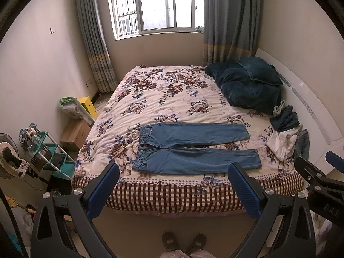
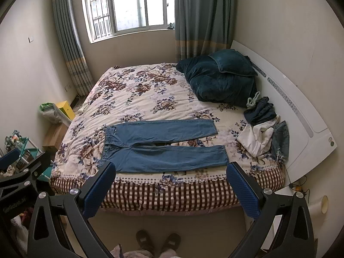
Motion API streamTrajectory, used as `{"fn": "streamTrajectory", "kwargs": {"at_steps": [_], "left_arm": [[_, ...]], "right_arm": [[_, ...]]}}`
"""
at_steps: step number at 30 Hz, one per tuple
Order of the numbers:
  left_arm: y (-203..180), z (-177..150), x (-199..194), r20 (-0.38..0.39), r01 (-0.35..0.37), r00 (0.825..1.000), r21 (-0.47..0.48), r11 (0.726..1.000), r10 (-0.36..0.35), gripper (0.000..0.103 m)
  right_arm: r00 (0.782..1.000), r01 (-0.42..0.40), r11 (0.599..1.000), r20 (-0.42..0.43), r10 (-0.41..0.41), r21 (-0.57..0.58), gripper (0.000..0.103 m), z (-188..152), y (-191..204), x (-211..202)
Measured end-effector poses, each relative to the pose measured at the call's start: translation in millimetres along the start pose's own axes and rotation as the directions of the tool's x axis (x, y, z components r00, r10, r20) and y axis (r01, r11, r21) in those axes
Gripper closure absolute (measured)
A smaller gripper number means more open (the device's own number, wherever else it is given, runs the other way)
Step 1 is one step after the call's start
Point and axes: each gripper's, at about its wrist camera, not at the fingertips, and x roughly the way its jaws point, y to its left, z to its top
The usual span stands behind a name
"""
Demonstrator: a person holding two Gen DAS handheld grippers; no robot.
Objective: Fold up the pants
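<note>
Blue jeans (image 1: 193,148) lie flat and unfolded on the flowered bed (image 1: 167,99), near its front edge, waistband left, legs right. Left gripper (image 1: 173,172) and right gripper (image 2: 171,171) both hang before that edge, jaws wide apart, gripping and touching nothing.

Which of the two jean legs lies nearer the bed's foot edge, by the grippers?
The lower leg of the jeans, ending nearest the checked border; the other leg lies farther up the floral quilt.

Daylit barred window (image 1: 154,6), grey-blue curtains (image 1: 228,21) — floral-quilted bed (image 1: 172,94), pale walls (image 1: 38,60)
</note>
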Motion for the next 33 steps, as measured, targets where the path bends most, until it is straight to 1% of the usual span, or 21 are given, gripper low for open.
{"fn": "streamTrajectory", "kwargs": {"at_steps": [15, 27, 33], "left_arm": [[-1.1, -4.1, -1.2, 0.006, 0.002, 1.000, -0.002, 1.000, -0.002, 0.000], [-0.4, -6.4, -1.8, 0.007, -0.001, 1.000, -0.004, 1.000, 0.001, 0.000], [-0.8, -10.2, 0.4, -0.002, -0.006, 1.000, -0.010, 1.000, 0.006, 0.000]], "right_arm": [[1.000, -0.009, 1.000, -0.003, 0.009, 0.007, 0.000, 0.5, -9.0, -0.5], [1.000, -0.011, 1.000, -0.004, 0.011, 0.008, 0.000, -0.8, -9.0, -0.6], [1.000, -0.023, 0.999, -0.016, 0.023, 0.022, 0.000, 2.8, -21.3, 12.4]]}}
